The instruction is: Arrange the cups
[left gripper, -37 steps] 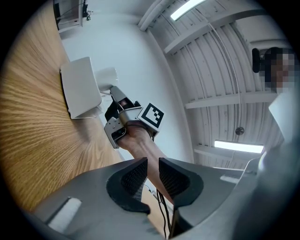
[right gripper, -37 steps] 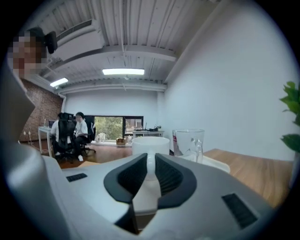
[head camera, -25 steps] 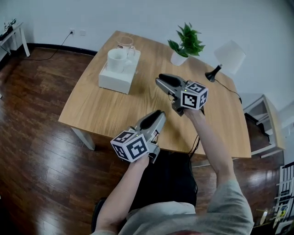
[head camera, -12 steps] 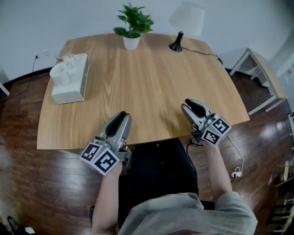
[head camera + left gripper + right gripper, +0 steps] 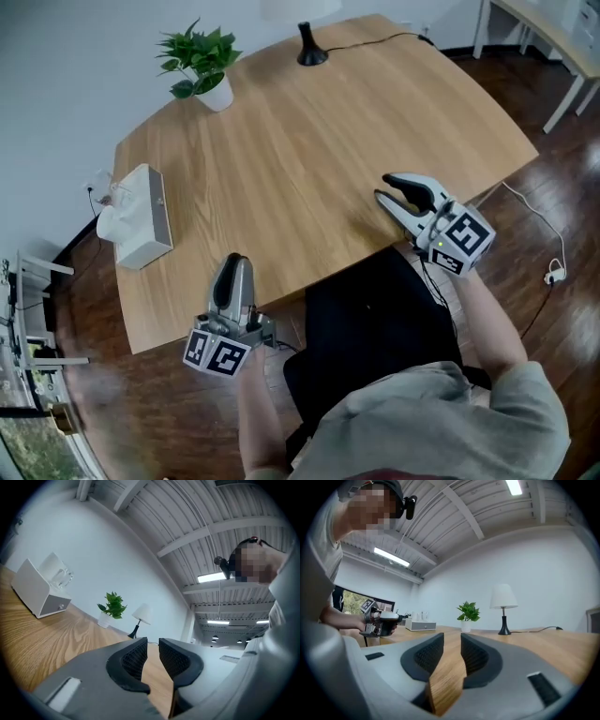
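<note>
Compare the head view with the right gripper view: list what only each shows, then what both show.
Only the head view: the floor and the cube on the right gripper.
Only the right gripper view: ceiling lights and a window.
Both: the table, plant, lamp, white box and left gripper.

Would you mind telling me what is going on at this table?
A person holds a two-jaw gripper in each hand by the near edge of the light wooden table. The left gripper and the right gripper are both empty, jaws slightly apart. The cups stand untouched on a white rectangular box at the table's left side, away from the potted green plant.
</note>
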A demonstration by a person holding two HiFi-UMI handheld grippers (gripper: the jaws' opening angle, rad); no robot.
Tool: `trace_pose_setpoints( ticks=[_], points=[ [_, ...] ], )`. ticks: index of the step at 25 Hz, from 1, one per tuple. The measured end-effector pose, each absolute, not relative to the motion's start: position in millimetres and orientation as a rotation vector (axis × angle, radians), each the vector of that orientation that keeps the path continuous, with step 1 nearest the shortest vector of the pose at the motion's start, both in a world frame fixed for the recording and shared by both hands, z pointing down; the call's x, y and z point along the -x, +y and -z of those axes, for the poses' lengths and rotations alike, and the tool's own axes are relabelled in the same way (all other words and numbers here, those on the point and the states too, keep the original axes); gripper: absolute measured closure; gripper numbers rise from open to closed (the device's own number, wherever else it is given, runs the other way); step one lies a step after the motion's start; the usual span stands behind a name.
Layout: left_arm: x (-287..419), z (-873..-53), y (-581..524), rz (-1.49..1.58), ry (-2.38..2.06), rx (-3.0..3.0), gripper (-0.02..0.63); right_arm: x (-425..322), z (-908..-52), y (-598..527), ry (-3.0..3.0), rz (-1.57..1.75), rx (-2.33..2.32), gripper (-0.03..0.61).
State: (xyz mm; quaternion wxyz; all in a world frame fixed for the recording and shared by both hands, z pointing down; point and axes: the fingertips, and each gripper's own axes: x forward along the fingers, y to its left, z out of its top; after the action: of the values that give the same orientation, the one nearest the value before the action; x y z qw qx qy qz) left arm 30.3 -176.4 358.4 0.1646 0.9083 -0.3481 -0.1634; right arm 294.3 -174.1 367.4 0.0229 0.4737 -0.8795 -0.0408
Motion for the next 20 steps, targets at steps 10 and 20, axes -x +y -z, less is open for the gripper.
trace_pose_setpoints(
  ticks=[10, 20],
  points=[
    [-46.4, -362.0, -167.5, 0.276, -1.027, -2.702, 0.546, -308.5, -364.4, -172.7, -2.765, 0.054, -1.546, 0.469],
    [-38.8, -360.3, -171.1, 0.34, -0.982, -2.642, 0.545, -306.1, -366.3, -173.9, -2.734, 0.077, -1.541, 0.469]
  ],
)
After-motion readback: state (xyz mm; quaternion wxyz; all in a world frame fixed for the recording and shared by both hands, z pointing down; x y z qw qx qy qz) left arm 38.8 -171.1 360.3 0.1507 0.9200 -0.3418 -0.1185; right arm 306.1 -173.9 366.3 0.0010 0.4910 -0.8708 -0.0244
